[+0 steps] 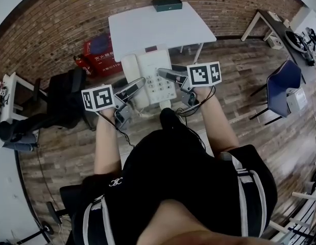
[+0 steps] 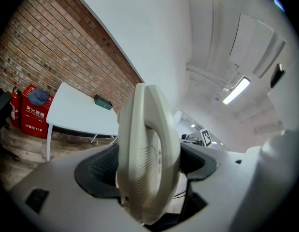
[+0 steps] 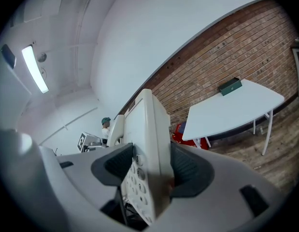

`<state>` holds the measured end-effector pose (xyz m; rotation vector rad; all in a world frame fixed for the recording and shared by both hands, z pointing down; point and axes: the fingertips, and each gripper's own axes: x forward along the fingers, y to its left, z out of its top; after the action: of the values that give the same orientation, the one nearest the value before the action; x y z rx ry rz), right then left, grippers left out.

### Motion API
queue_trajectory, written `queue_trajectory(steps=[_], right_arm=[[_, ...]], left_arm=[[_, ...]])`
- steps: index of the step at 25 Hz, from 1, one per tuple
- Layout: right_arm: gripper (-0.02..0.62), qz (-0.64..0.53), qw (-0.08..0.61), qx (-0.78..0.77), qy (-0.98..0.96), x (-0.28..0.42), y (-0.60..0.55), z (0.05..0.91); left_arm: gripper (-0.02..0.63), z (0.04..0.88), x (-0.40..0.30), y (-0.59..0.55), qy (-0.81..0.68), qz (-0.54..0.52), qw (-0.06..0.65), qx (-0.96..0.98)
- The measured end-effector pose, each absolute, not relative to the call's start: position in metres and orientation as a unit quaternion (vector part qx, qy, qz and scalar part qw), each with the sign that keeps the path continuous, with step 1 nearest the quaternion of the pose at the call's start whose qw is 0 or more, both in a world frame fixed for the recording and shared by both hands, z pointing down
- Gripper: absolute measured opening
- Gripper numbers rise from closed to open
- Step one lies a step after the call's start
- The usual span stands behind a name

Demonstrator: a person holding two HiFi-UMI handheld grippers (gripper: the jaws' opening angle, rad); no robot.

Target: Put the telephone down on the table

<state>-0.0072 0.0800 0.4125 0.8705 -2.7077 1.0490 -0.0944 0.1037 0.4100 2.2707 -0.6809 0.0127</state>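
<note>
A white desk telephone (image 1: 155, 78) with its handset on the left side is held in the air before me, short of the white table (image 1: 158, 27). My left gripper (image 1: 128, 92) is shut on the handset (image 2: 147, 158) side; the pale handset fills the space between its dark pads (image 2: 98, 170). My right gripper (image 1: 173, 77) is shut on the telephone's keypad body (image 3: 147, 161), whose buttons show between its pads (image 3: 188, 170). The table (image 2: 79, 112) lies ahead, lower and farther off, and it shows at the right as the table (image 3: 231, 112) in the right gripper view.
A dark green box (image 1: 167, 3) lies at the table's far edge. Red boxes (image 1: 99, 52) stand by the brick wall at the left. A black chair (image 1: 66, 98) is at my left, a blue chair (image 1: 281, 83) and a desk (image 1: 288, 32) at my right.
</note>
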Motion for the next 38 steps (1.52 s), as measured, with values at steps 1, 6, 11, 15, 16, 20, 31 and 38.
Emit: queue_trajectory(steps=[1, 6, 11, 15, 16, 20, 31, 38], right_arm=[[0.219, 0.344, 0.055, 0.286, -0.893, -0.008, 0.075, 0.413], [0.219, 0.34, 0.056, 0.274, -0.898, -0.019, 0.04, 0.417], [0.219, 0.338, 0.058, 0.265, -0.901, -0.03, -0.016, 0.421], [0.219, 0.335, 0.058, 0.259, -0.904, -0.033, -0.045, 0.441], [0.219, 0.336, 0.059, 0.258, -0.904, -0.033, -0.058, 0.445], [0.219, 0.353, 0.073, 0.256, -0.897, -0.036, -0.132, 0.441], [0.219, 0.397, 0.092, 0.242, -0.881, -0.029, -0.295, 0.452], [0.219, 0.414, 0.11, 0.232, -0.873, -0.015, -0.382, 0.47]], left_arm=[[0.385, 0.41, -0.095, 0.099, -0.267, 0.005, 0.374, 0.888], [0.385, 0.414, -0.106, 0.066, -0.277, 0.003, 0.367, 0.888], [0.385, 0.418, -0.116, 0.012, -0.287, -0.003, 0.368, 0.884], [0.385, 0.438, -0.118, -0.017, -0.294, -0.008, 0.362, 0.884], [0.385, 0.441, -0.119, -0.029, -0.295, -0.008, 0.362, 0.884], [0.385, 0.437, -0.121, -0.103, -0.295, -0.008, 0.384, 0.875], [0.385, 0.444, -0.114, -0.266, -0.302, 0.001, 0.42, 0.856], [0.385, 0.462, -0.098, -0.349, -0.314, 0.001, 0.455, 0.834]])
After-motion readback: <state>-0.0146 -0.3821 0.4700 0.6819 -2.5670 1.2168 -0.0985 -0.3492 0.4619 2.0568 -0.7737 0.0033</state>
